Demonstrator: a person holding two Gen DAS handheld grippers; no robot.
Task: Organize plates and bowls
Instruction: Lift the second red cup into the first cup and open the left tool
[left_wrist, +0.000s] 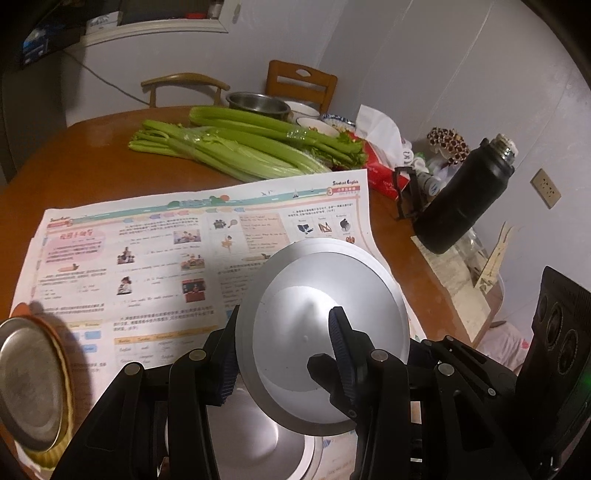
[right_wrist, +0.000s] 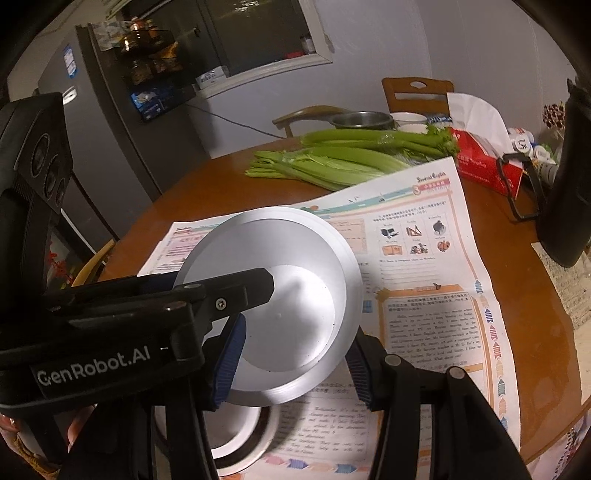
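Observation:
My left gripper (left_wrist: 284, 354) is shut on the rim of a silver metal plate (left_wrist: 317, 332), held tilted above a steel bowl (left_wrist: 258, 443) that sits on the newspaper. My right gripper (right_wrist: 295, 354) also has its blue pads on either side of the same plate (right_wrist: 280, 295), which shows tilted in the right wrist view above a white-rimmed bowl (right_wrist: 240, 439). The left gripper body (right_wrist: 110, 314) crosses the right view. A steel plate on a yellow dish (left_wrist: 29, 387) lies at the left.
A newspaper (left_wrist: 166, 258) covers the round wooden table (left_wrist: 74, 158). Celery (left_wrist: 240, 147), a steel bowl (left_wrist: 258, 103), small bowls, a red tissue box (right_wrist: 484, 162) and a black flask (left_wrist: 465, 195) stand behind. Chairs and a fridge (right_wrist: 103, 147) are beyond.

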